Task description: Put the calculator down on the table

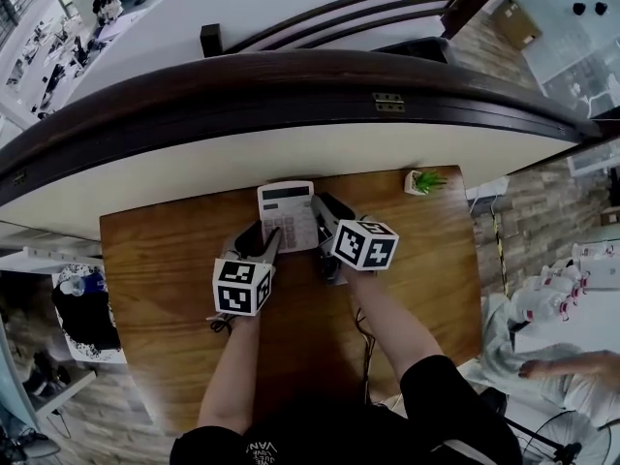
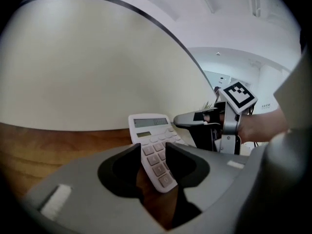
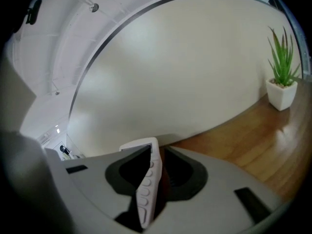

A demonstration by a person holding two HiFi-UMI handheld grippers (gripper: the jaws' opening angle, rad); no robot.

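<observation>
**Desk:** Head view: where is it?

**Photographer:** The white calculator sits at the far edge of the wooden bench, close under the curved pale wall. A potted plant stands well to its right. The left gripper meets the near-left corner and the right gripper meets the right edge.

**Desk:** Left gripper view: is that one holding?

**Photographer:** No. The left gripper has its jaws spread either side of the near end of the calculator. Wood shows in the gap at the left. It grips nothing, which would leave that end free to settle. The right gripper reaches in at the far right.

**Desk:** And the right gripper view?

**Photographer:** Here the calculator is seen edge-on, and the right gripper pinches it through its thickness. That hold probably steadies the tilted body for the set-down. No view settles whether the base lies flat on the bench. The task looks nearly done, with only this last release left.
</observation>
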